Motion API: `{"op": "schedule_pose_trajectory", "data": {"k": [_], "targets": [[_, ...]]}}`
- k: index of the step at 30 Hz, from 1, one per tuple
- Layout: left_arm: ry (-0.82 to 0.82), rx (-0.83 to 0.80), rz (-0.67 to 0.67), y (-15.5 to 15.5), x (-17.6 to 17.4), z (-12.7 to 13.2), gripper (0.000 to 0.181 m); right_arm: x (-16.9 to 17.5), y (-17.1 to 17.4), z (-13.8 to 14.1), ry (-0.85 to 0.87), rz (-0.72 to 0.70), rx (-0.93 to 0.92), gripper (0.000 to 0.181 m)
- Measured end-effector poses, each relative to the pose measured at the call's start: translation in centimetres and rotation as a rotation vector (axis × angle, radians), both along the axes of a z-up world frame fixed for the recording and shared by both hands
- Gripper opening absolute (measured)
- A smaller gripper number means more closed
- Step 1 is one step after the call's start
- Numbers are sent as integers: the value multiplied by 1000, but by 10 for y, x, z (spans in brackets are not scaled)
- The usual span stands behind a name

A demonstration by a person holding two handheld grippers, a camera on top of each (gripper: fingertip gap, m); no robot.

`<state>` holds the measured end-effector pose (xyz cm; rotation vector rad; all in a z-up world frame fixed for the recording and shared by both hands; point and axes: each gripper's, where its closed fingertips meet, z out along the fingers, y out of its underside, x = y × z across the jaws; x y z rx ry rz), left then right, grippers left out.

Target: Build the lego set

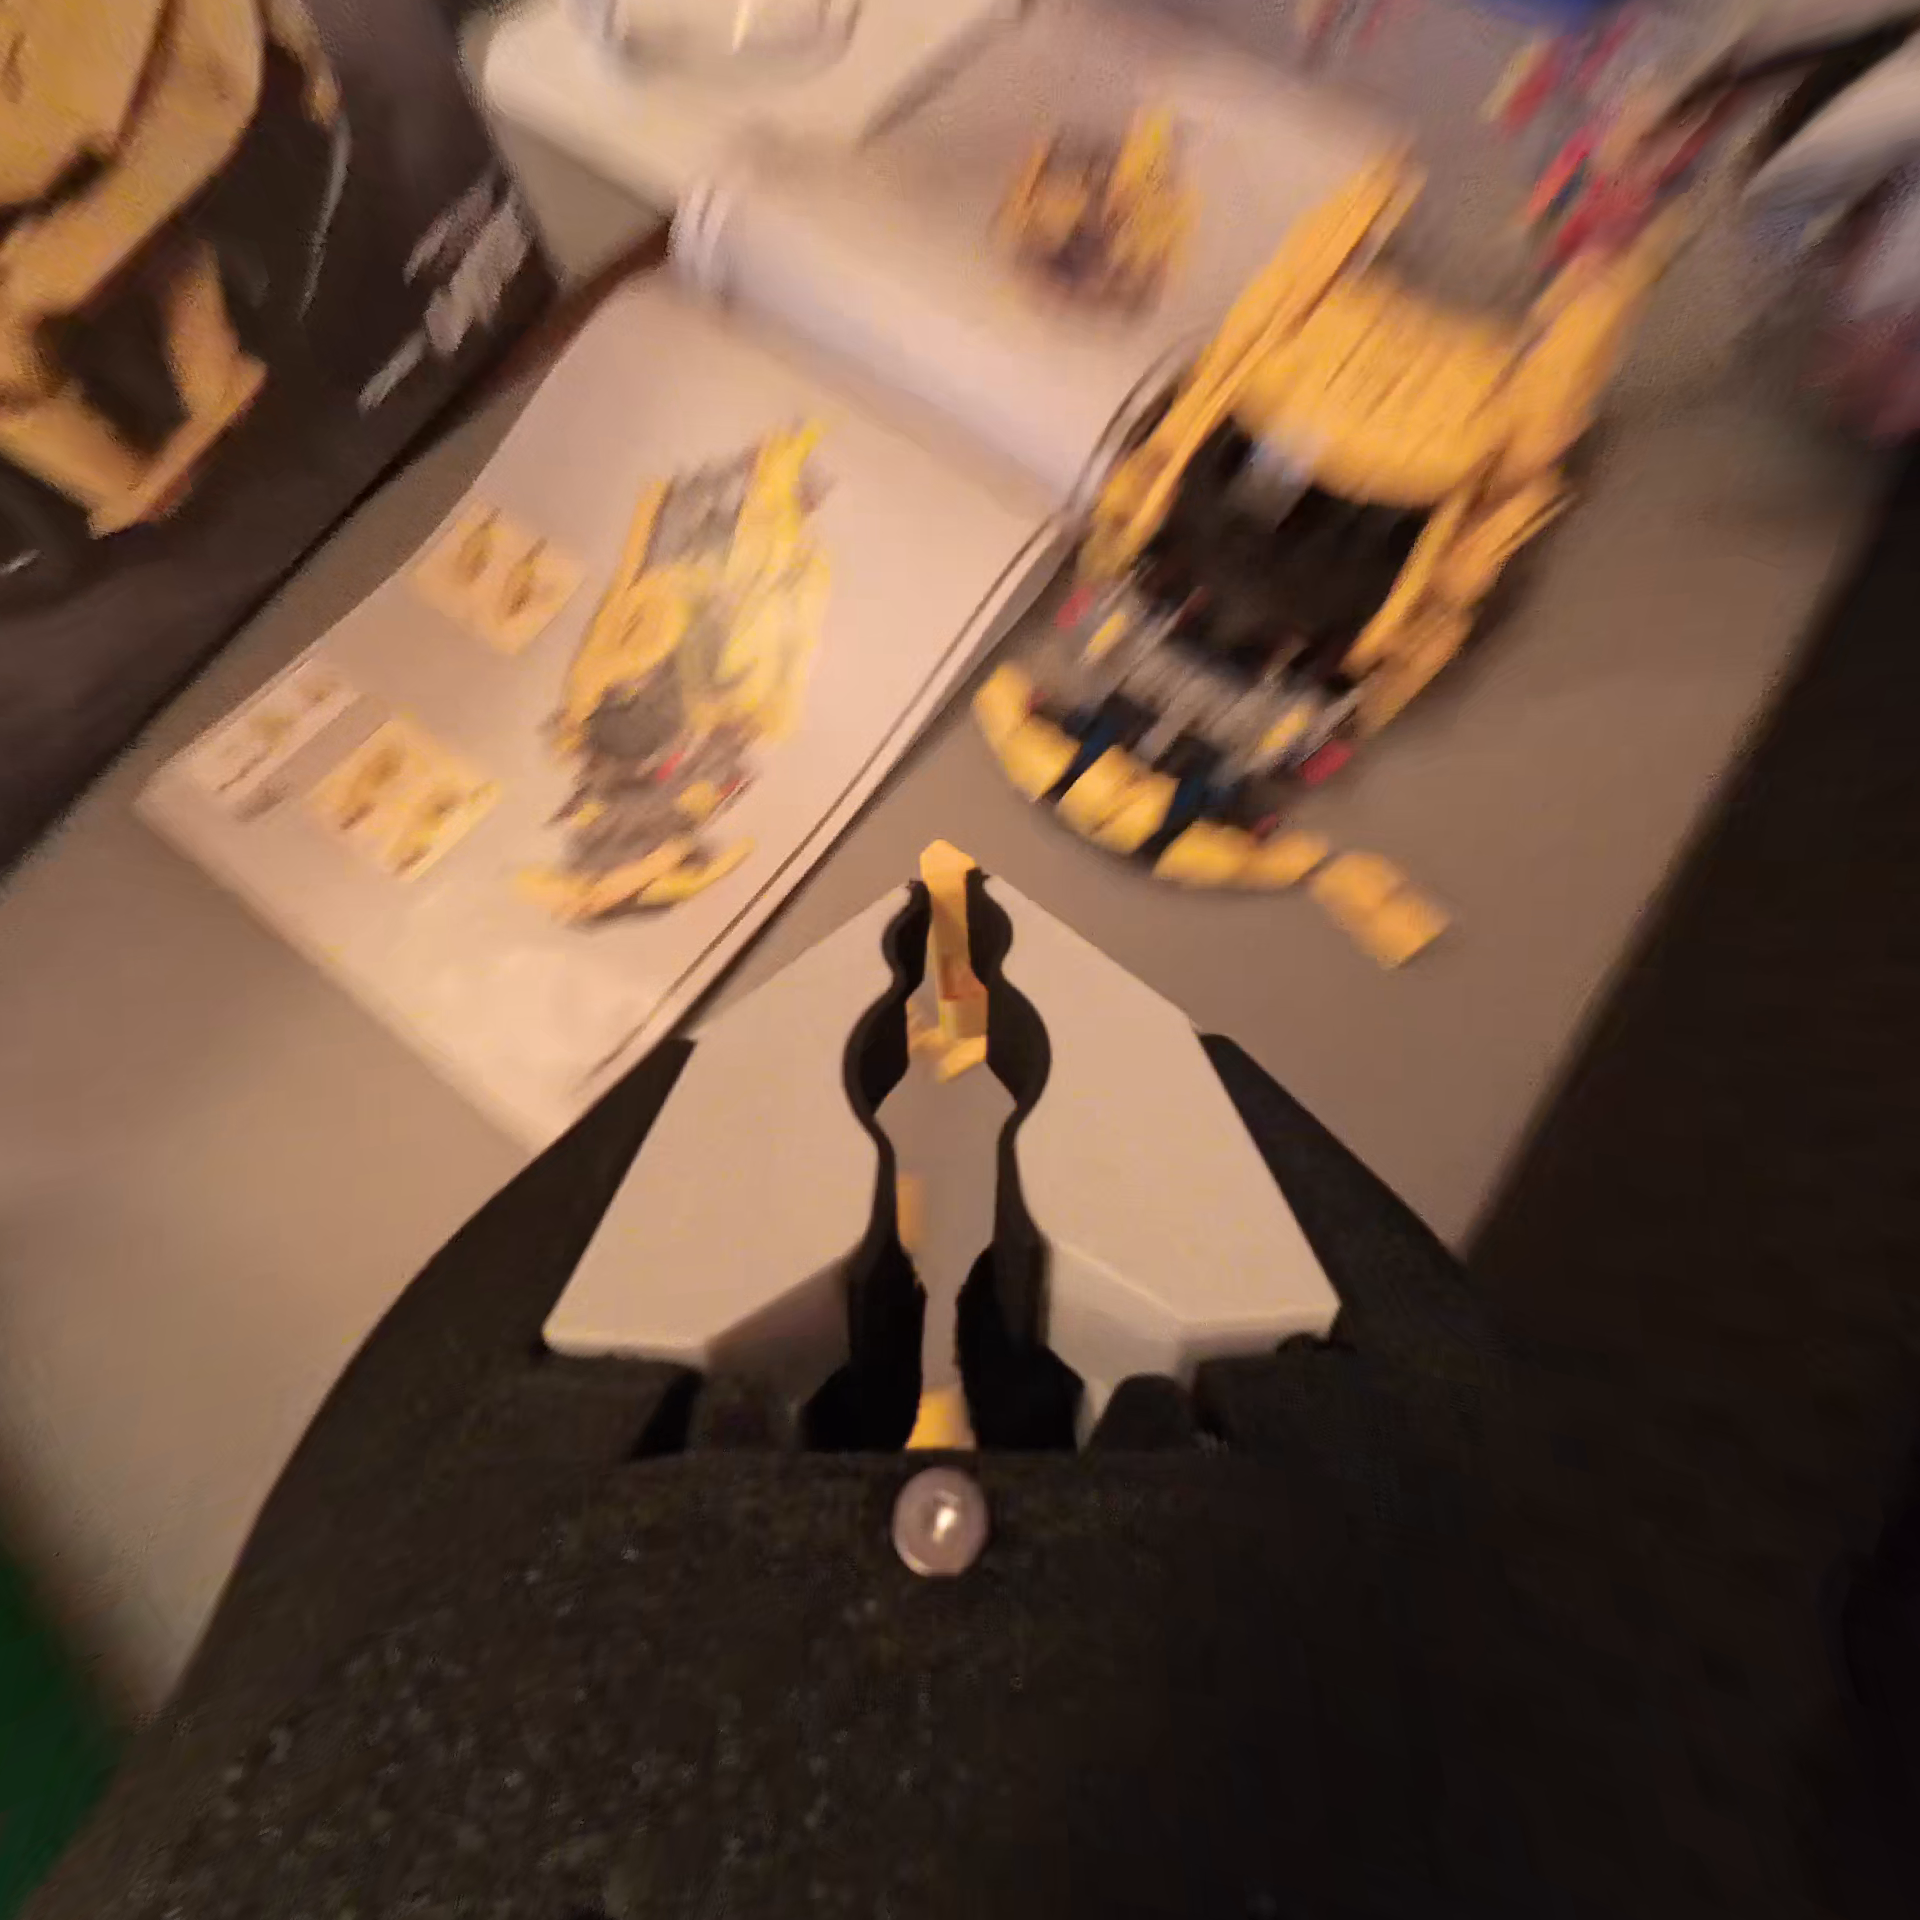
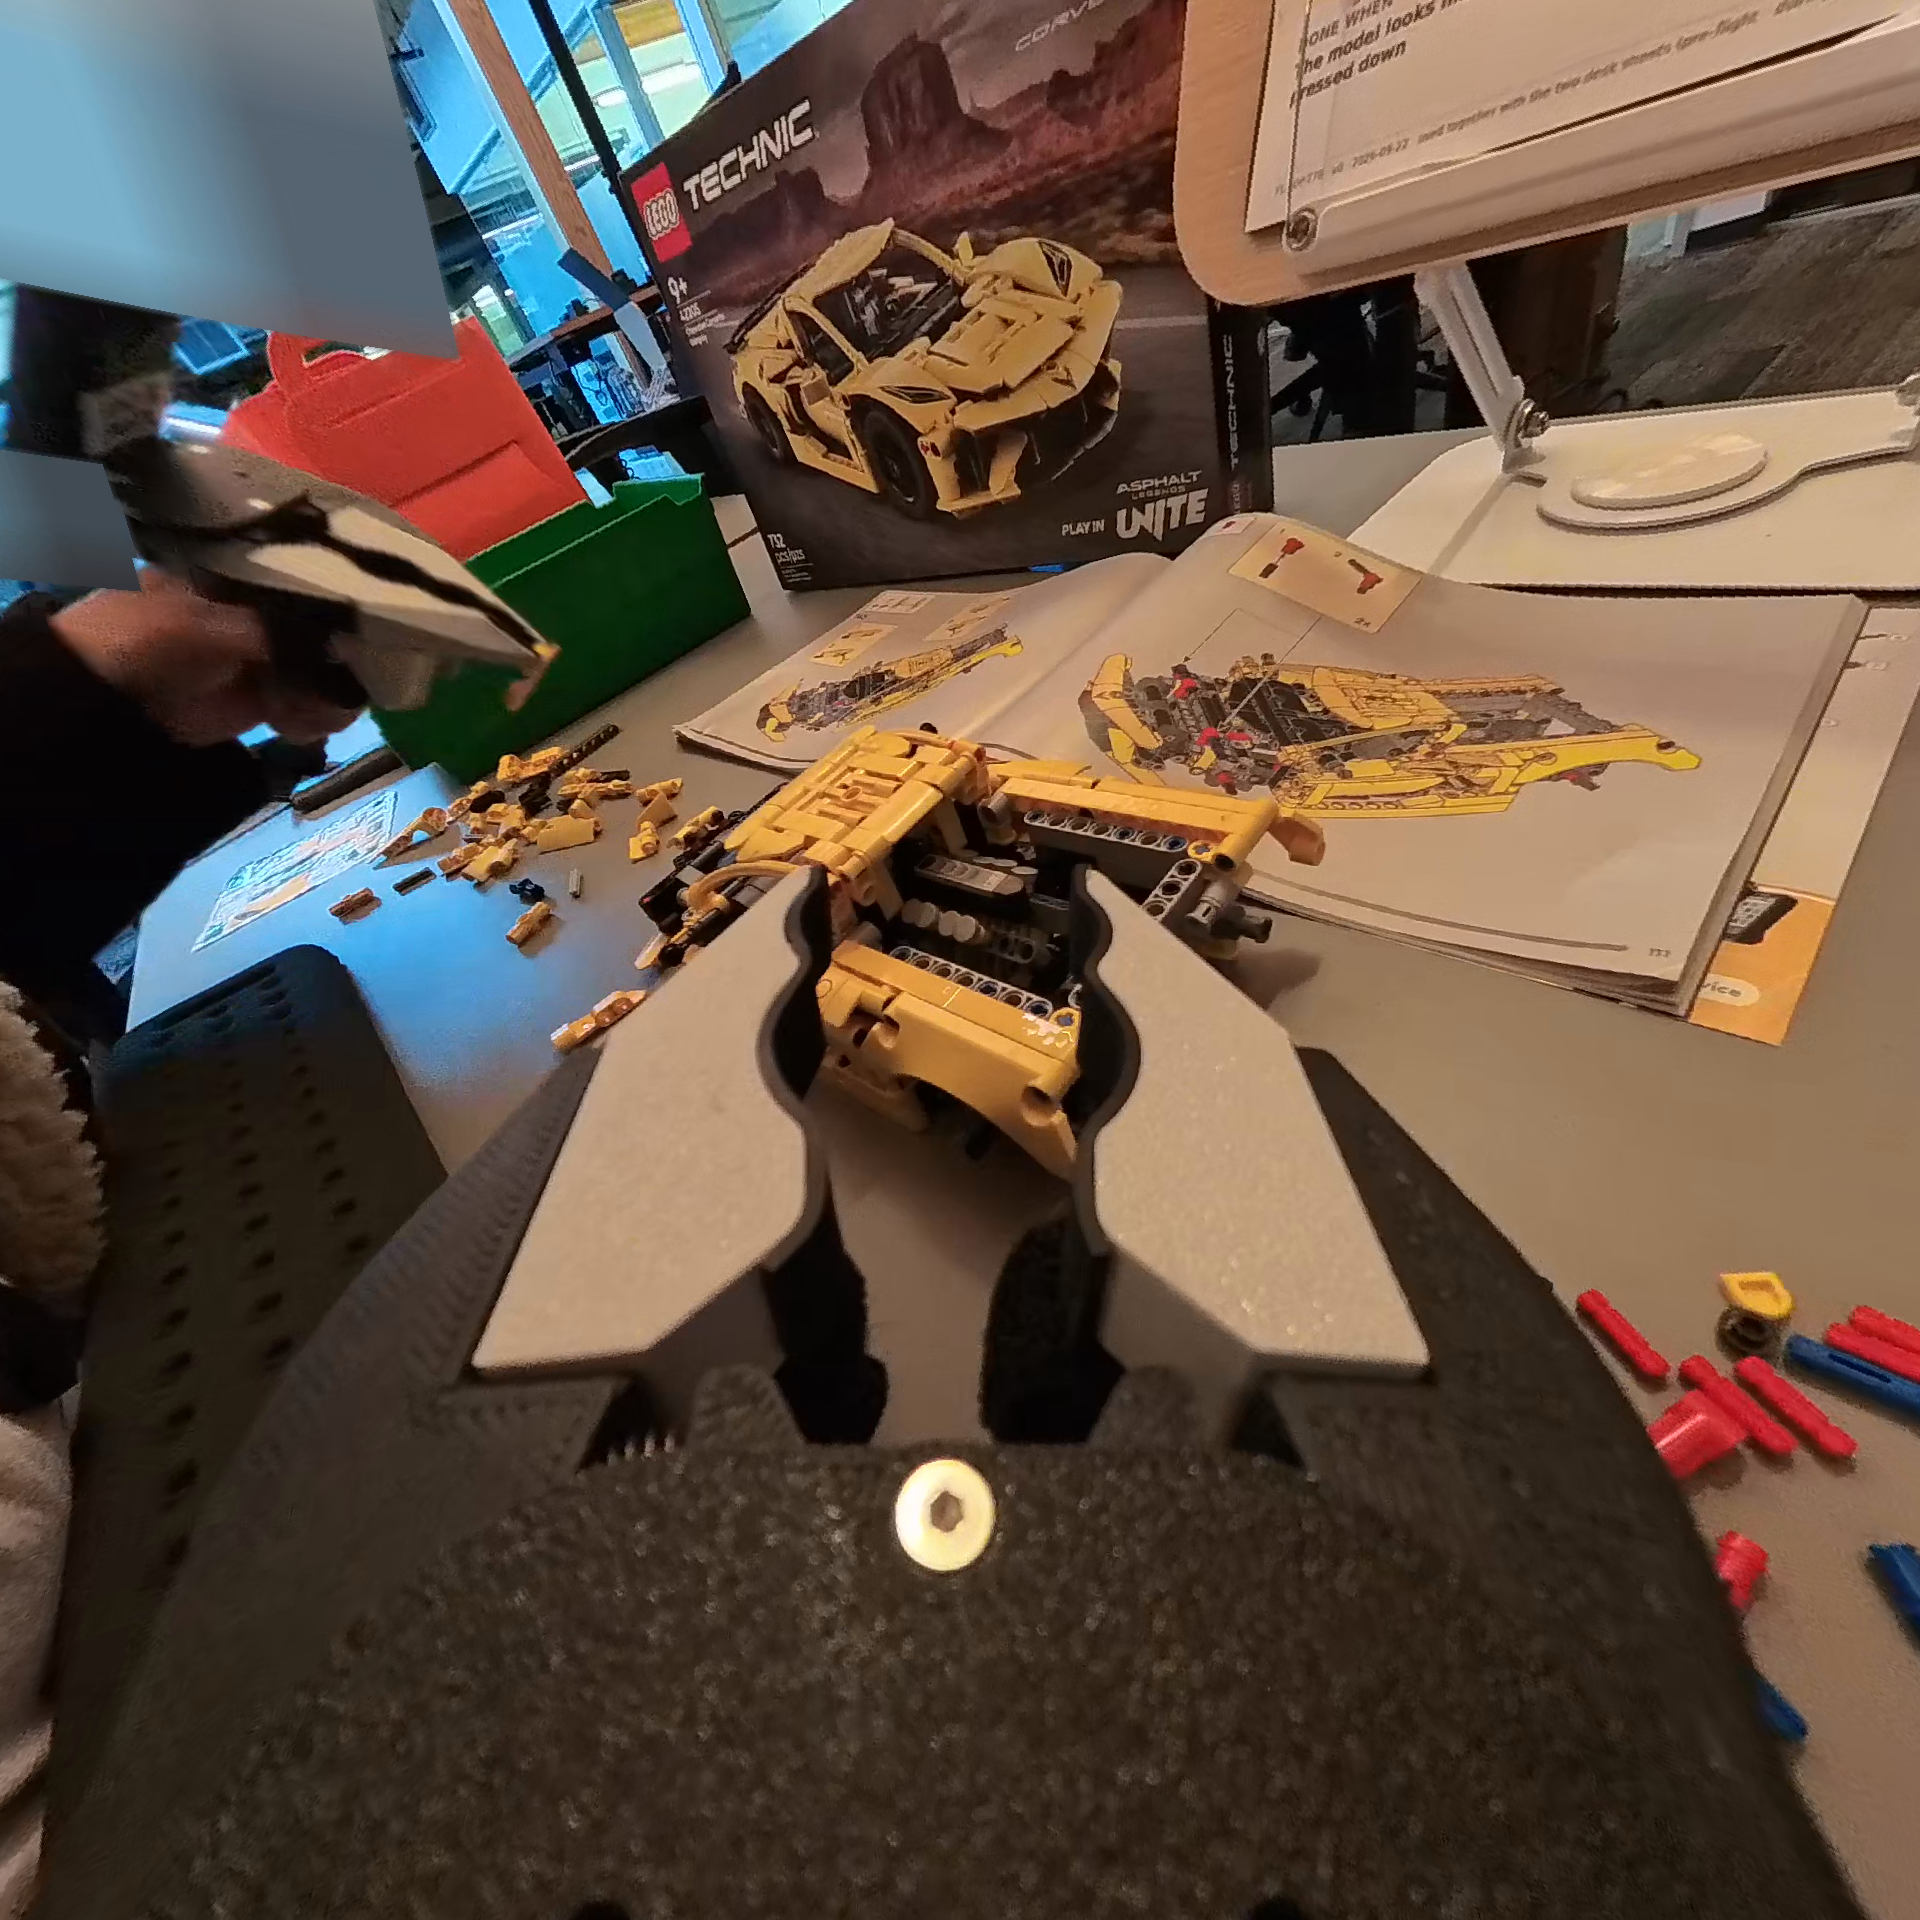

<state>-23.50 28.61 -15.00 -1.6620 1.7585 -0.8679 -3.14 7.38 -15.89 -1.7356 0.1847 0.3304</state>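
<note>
Right now my left tool pinches a small yellow piece for fitting, while my right tool, spread, straddles the car model to steady it.

Left hand-held gripper pinching yellow piece; blurred car model ahead.

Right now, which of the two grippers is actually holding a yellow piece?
The left gripper: its jaws pinch a thin yellow piece. The right gripper gapes open around the car model.

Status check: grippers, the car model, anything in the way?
Left gripper shut on small yellow piece, off the table. Right gripper open, straddling car model. Open instruction booklet alongside; nothing blocking.
</note>
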Motion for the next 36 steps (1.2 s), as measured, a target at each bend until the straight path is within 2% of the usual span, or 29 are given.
{"op": "schedule_pose_trajectory", "data": {"k": [2, 4, 7, 10, 14, 19, 28, 31, 33, 36], "targets": [[-117, -235, -1, -52, 22, 18, 6, 0, 0, 0, -4, 1, 2, 44], [-69, -441, -19, -108, 37, 6, 7, -1, 0, 1, -7, 3, 3, 44], [64, -462, 5, -157, 50, -39, 7, -2, 0, 2, -7, 9, 11, 44], [150, -423, -33, -177, 55, -66, 7, -3, -1, 4, 3, 17, 23, 44], [202, -391, -40, -179, 55, -78, 7, -3, -2, 7, 14, 20, 38, 44], [277, -169, -58, -173, 56, -93, 7, -3, -3, 8, 16, 20, 42, 44], [286, -114, -104, -179, 59, -98, 7, -3, -2, 5, 11, 20, 27, 44], [228, -156, -136, -185, 60, -88, 25, -3, -2, 6, 1, 14, 25, 44], [127, -193, -141, -178, 63, -67, 28, 3, -5, 10, -2, -11, 39, 45], [-87, -203, -41, -131, 66, -27, 29, 27, -22, 15, -60, -70, 6, 46]]}}
